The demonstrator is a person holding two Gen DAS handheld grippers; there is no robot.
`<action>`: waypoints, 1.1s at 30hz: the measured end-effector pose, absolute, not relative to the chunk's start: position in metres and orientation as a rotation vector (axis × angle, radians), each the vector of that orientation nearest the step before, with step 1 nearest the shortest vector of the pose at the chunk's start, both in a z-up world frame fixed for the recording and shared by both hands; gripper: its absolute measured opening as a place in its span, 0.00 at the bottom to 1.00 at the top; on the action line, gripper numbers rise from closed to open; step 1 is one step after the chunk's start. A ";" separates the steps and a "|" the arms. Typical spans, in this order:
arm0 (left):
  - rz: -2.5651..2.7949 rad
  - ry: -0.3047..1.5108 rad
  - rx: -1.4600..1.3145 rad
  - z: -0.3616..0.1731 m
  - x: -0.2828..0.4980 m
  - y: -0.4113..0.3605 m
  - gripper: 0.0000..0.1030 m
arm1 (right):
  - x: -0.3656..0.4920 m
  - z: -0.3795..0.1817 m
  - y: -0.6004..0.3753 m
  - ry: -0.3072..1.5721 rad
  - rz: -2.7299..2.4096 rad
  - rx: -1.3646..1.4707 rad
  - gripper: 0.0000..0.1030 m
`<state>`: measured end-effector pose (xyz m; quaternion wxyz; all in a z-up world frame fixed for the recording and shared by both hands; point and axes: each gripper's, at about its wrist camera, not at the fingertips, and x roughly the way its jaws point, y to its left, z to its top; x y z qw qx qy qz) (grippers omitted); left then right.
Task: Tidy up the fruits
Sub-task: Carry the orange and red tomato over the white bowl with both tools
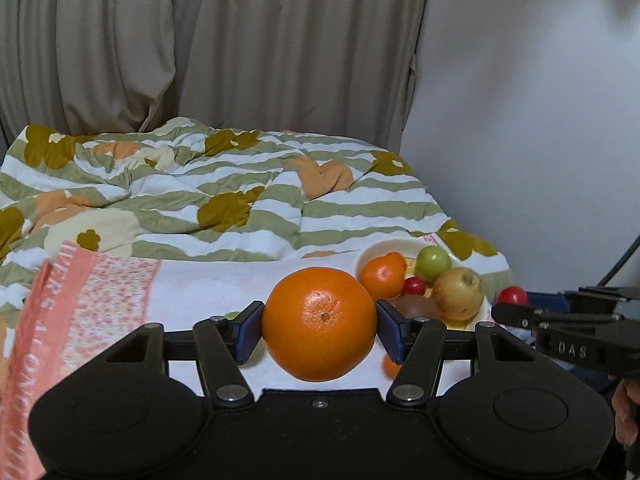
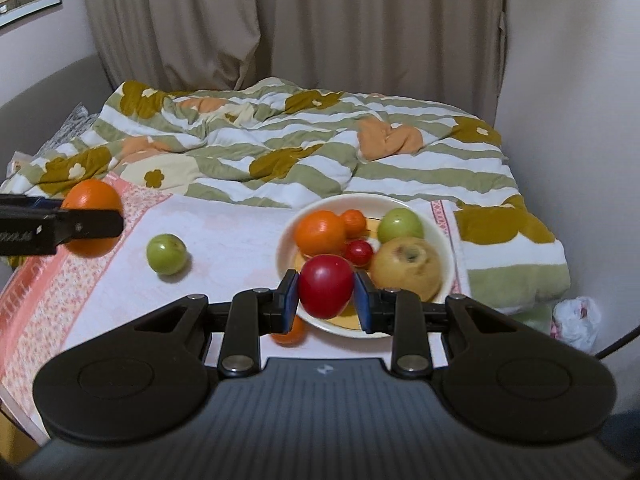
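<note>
My left gripper (image 1: 319,326) is shut on a large orange (image 1: 319,322), held above the white cloth; the orange also shows at the left of the right wrist view (image 2: 92,200). My right gripper (image 2: 326,294) is shut on a red fruit (image 2: 325,285), held over the near rim of the white bowl (image 2: 446,258). The bowl holds an orange (image 2: 320,232), a small mandarin (image 2: 354,222), a green fruit (image 2: 400,226), a yellow apple (image 2: 408,266) and a small red fruit (image 2: 359,252). A loose green fruit (image 2: 166,254) lies on the cloth.
A small orange fruit (image 2: 290,332) lies on the cloth below my right fingers. A white and pink cloth (image 2: 224,240) covers the surface. A striped flowered quilt (image 2: 320,148) lies behind it. A white plastic bag (image 2: 578,316) lies at the right by the wall.
</note>
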<state>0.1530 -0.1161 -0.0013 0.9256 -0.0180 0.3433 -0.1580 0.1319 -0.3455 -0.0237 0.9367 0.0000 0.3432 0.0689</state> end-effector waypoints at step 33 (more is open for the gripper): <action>-0.284 0.826 0.027 -0.088 0.254 -0.233 0.79 | 0.174 -0.092 -0.419 0.804 0.255 0.052 0.43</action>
